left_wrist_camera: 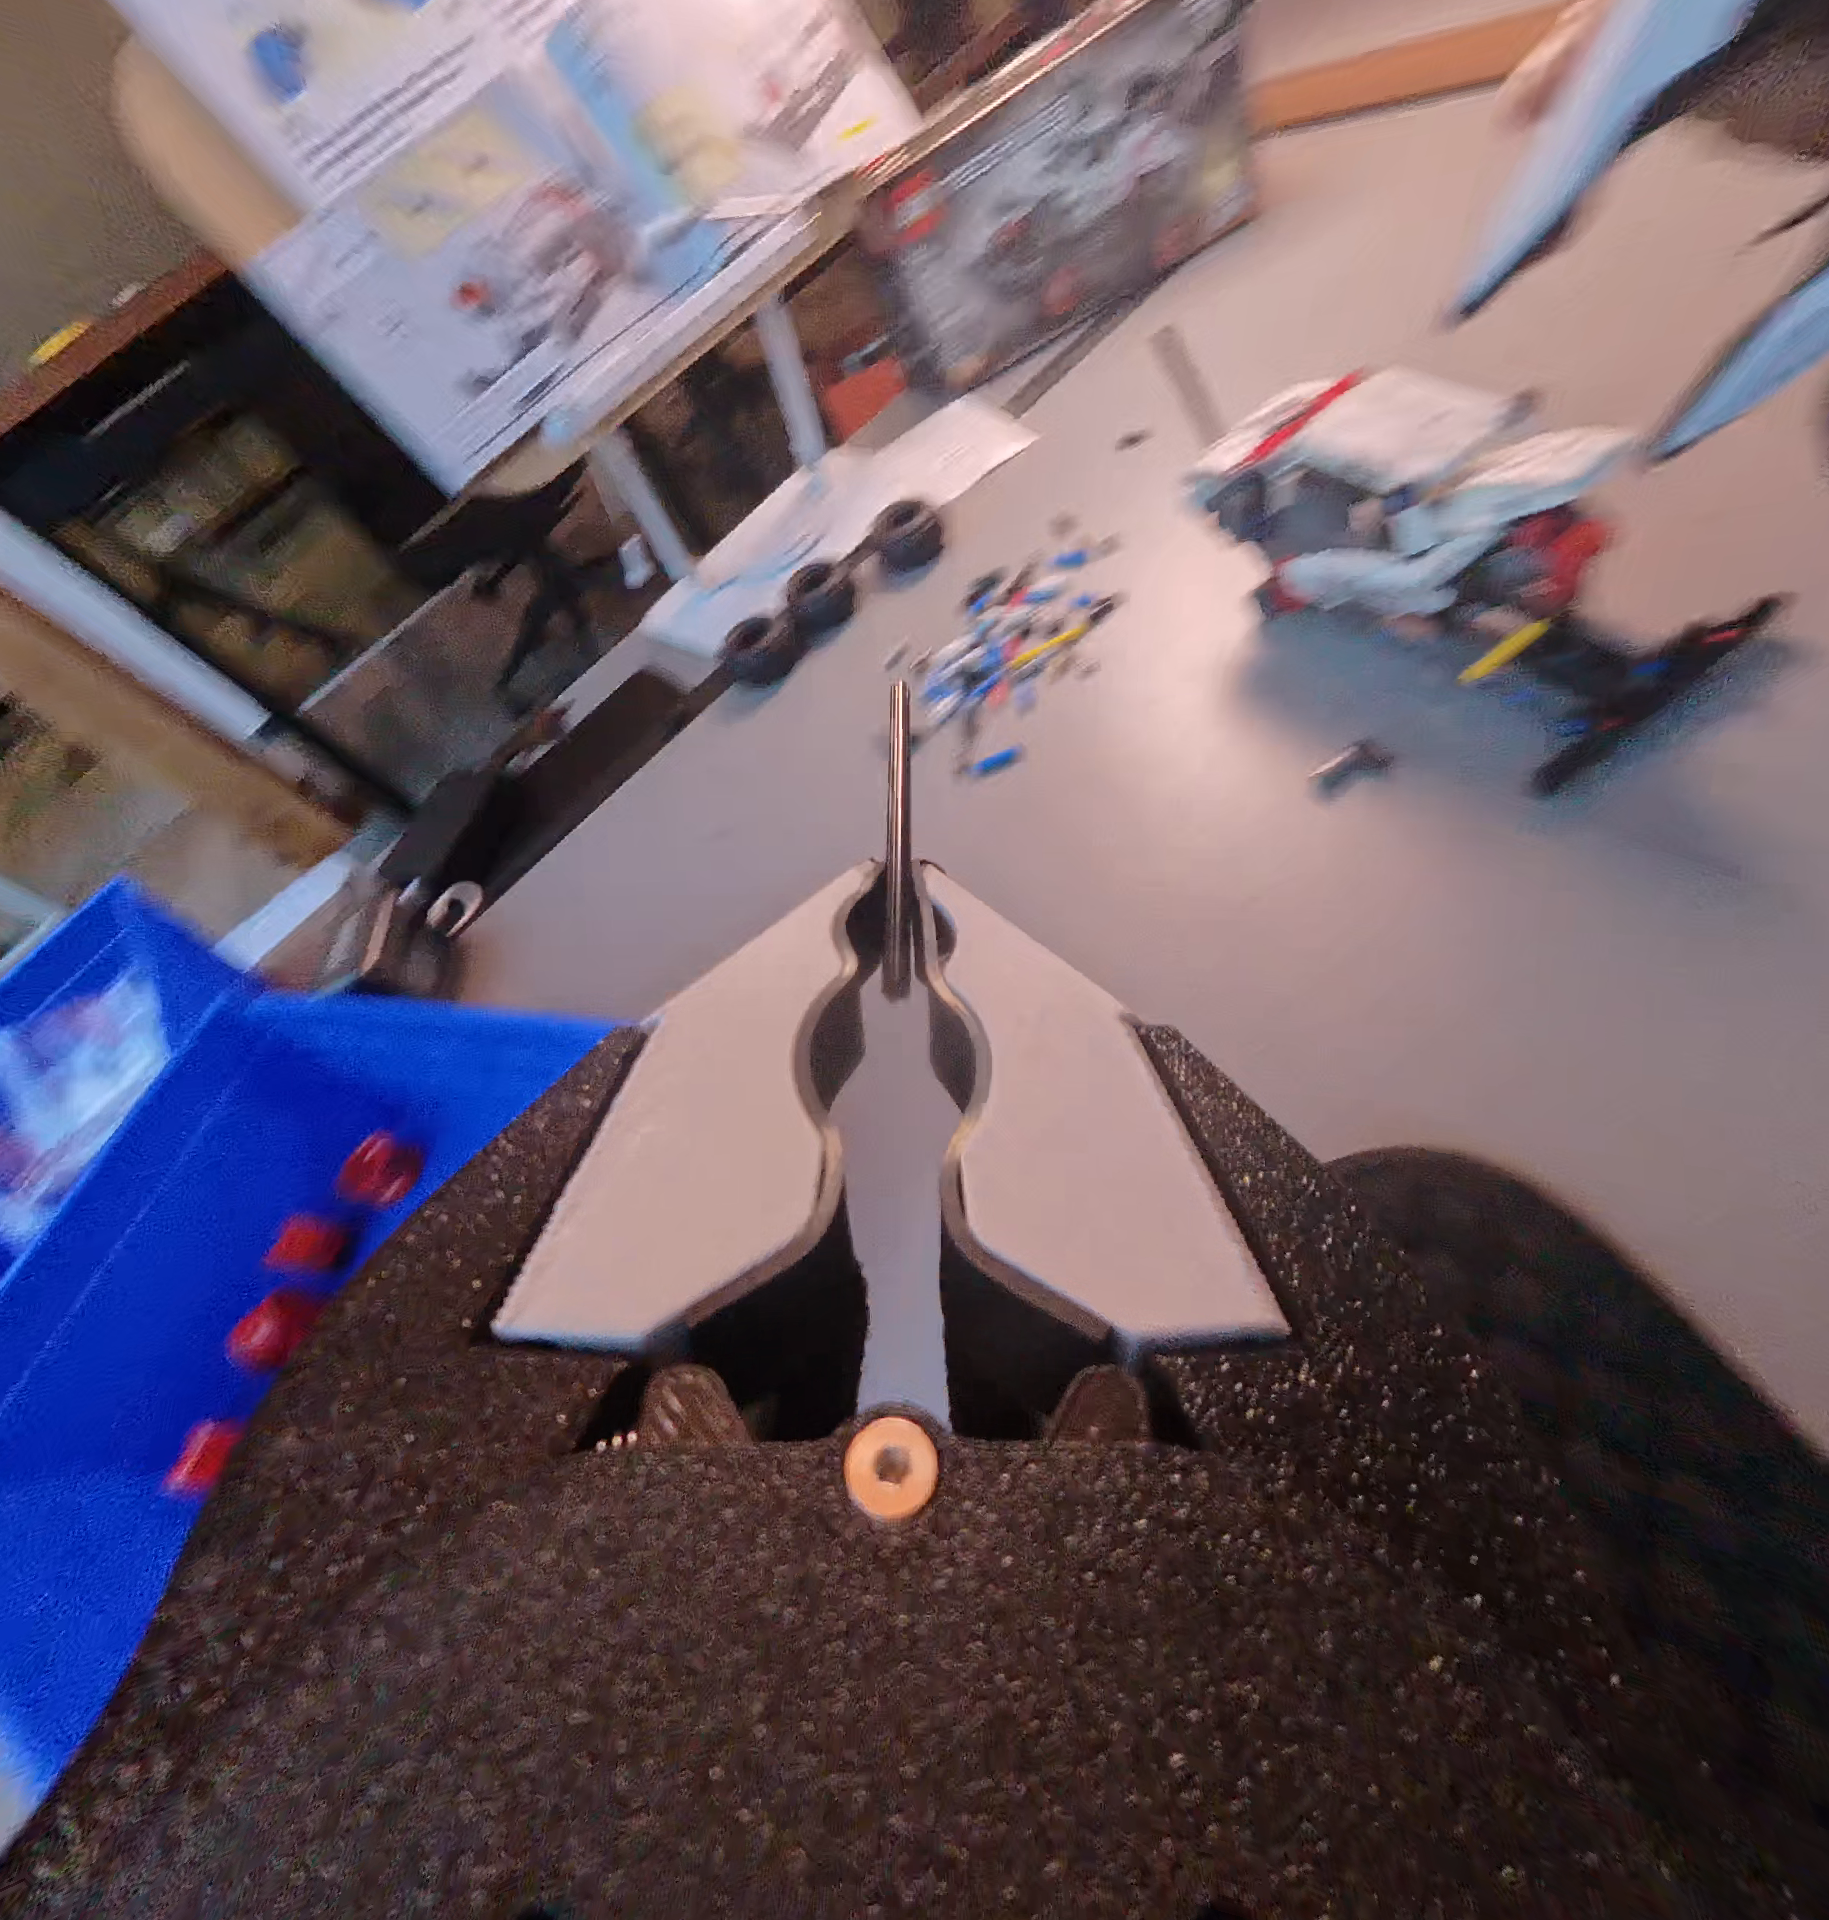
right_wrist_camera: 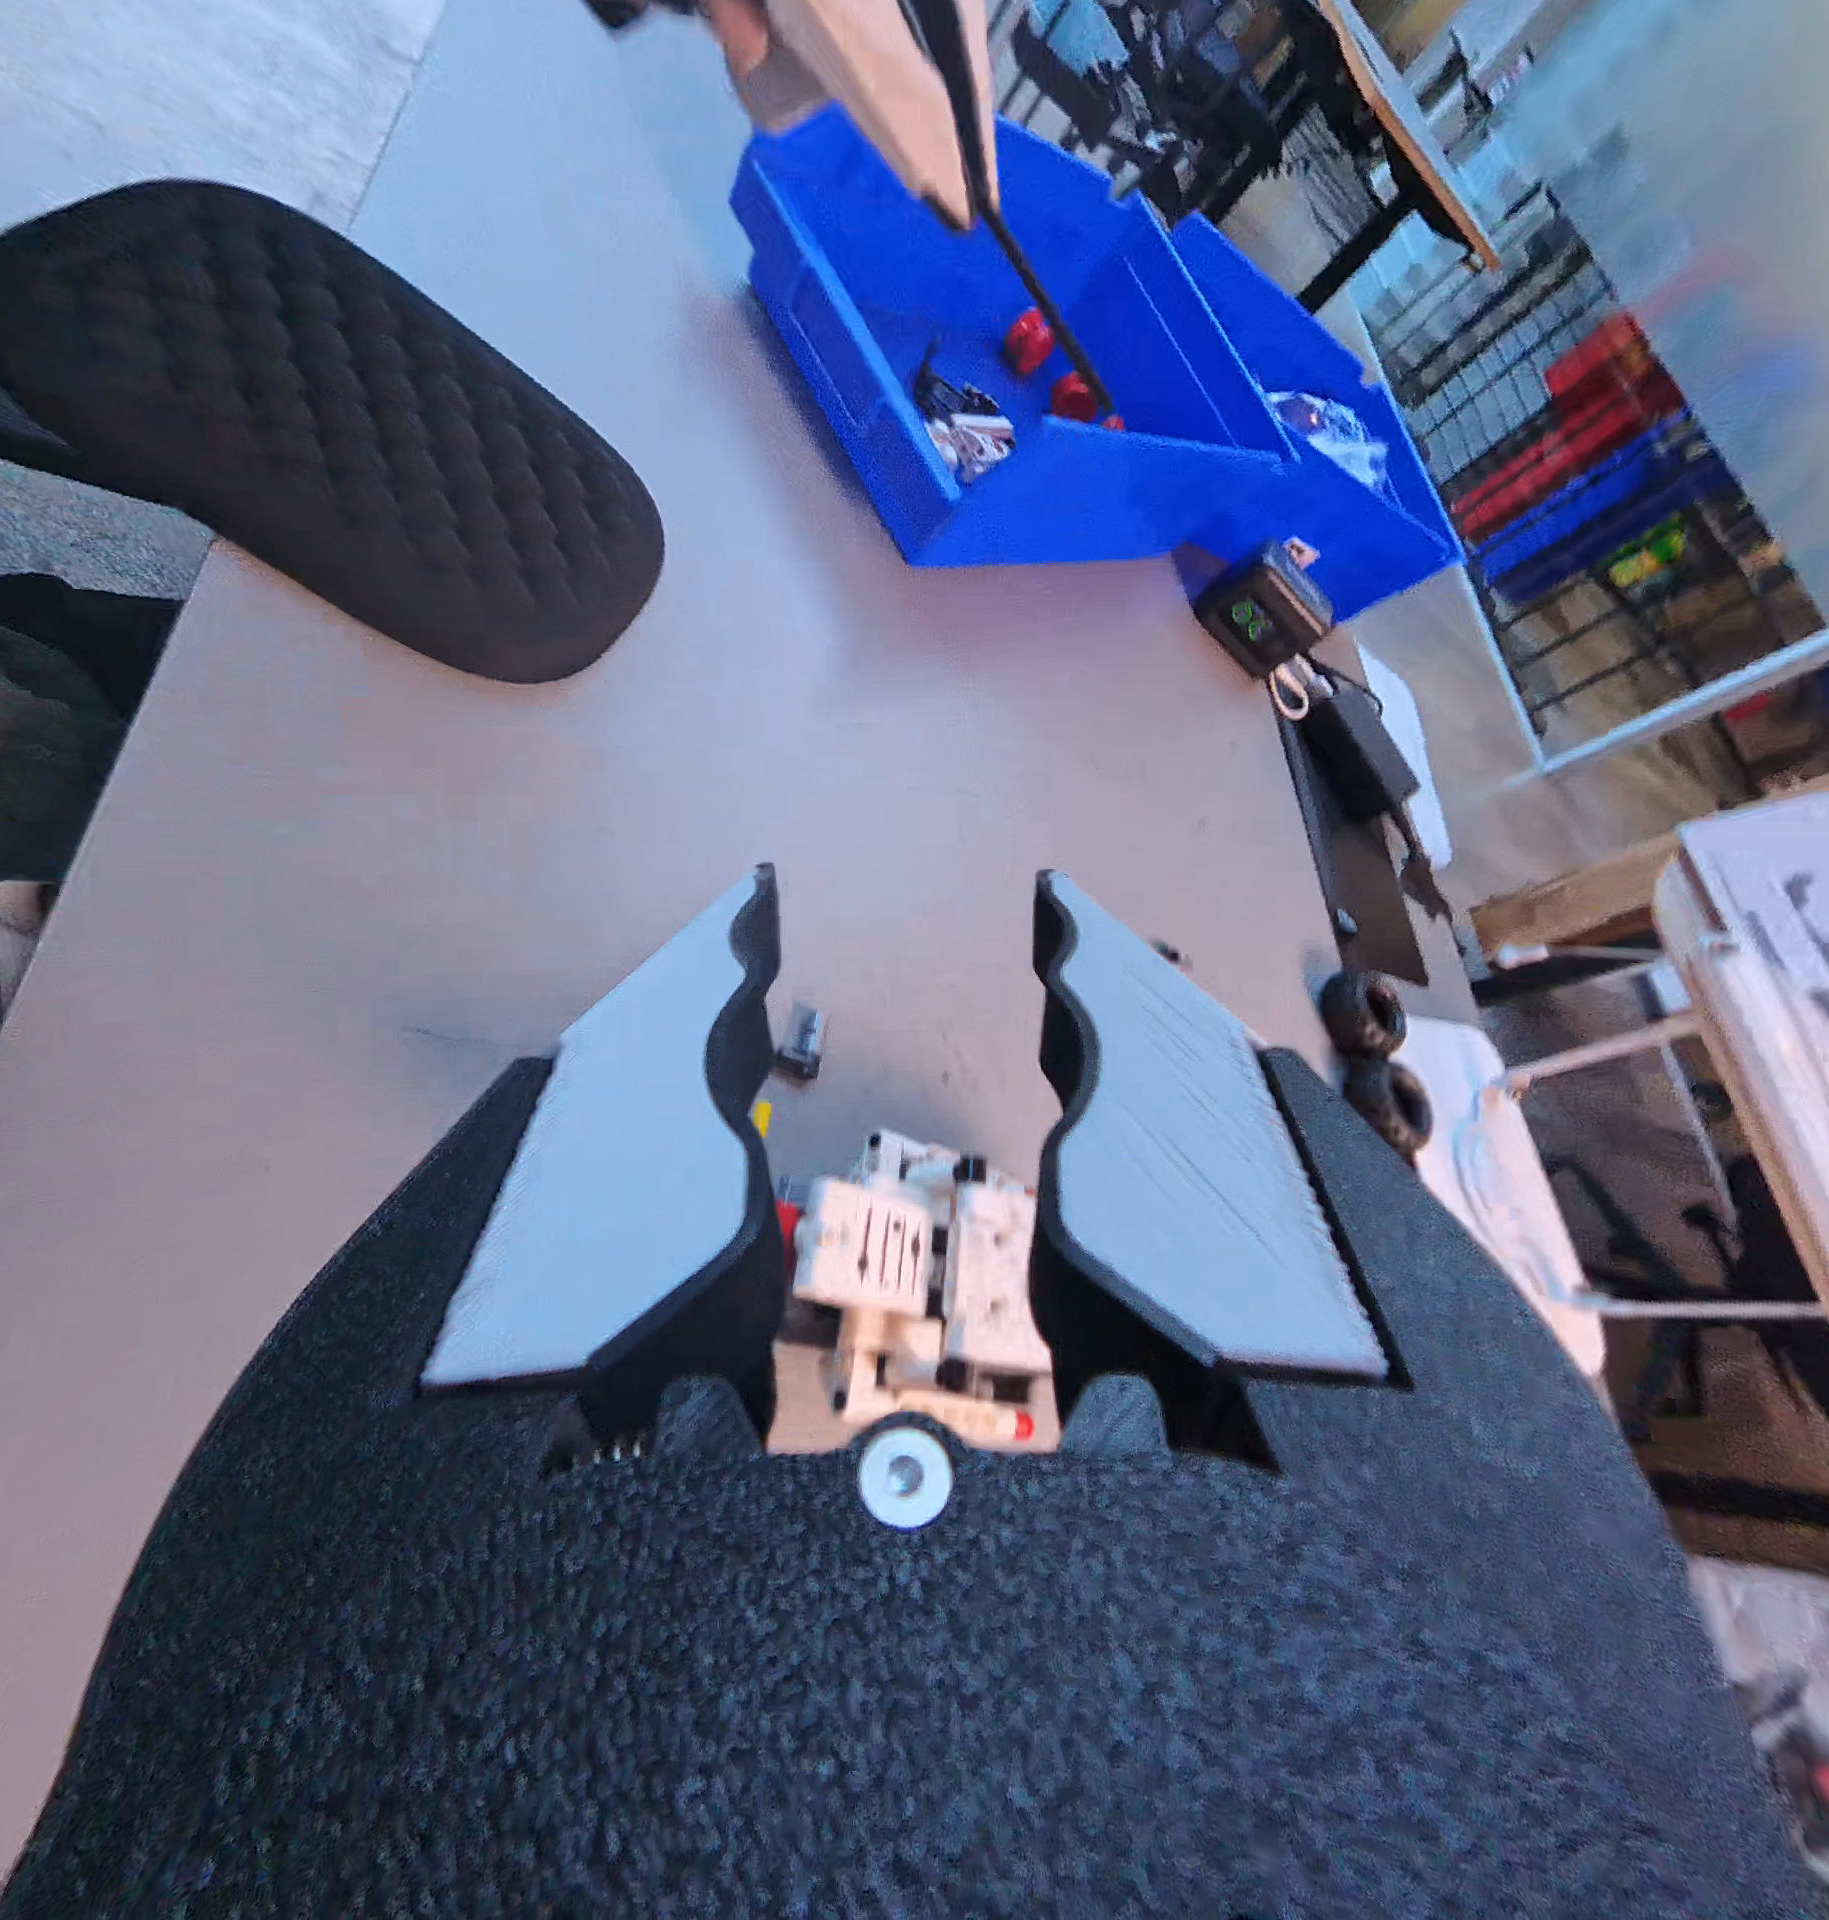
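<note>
left wrist view, nearest first: the left gripper [left_wrist_camera: 897, 883] has its 2 grey fingers pinched together on a thin dark rod [left_wrist_camera: 897, 821], which stands out past the tips, above the pale grey table [left_wrist_camera: 1201, 1039]. the picture is smeared by motion. close at the lower left is a blue bin [left_wrist_camera: 89, 1299] with a few small red parts [left_wrist_camera: 380, 1166] in it. farther along the table lies a scatter of small loose pieces [left_wrist_camera: 1003, 649], blue, yellow and white, with 3 black tyres [left_wrist_camera: 822, 597] beside them near some white paper. to the right of the scatter sits a partly built white and red toy vehicle [left_wrist_camera: 1409, 520]. beyond it, a large printed box [left_wrist_camera: 1055, 208] stands at the far edge.

right wrist view, nearest first: the right gripper [right_wrist_camera: 905, 894] is spread wide and holds nothing. it hangs over the same toy vehicle [right_wrist_camera: 920, 1268], which shows between the finger bases, below them; whether they touch cannot be told. a small dark piece [right_wrist_camera: 801, 1034] lies just by the left finger. a black padded cushion [right_wrist_camera: 307, 416] rests at the table's left edge. farthest off, the other gripper holds the rod [right_wrist_camera: 1045, 301] over the blue bin [right_wrist_camera: 1097, 488], near the red parts [right_wrist_camera: 1029, 341].
</note>
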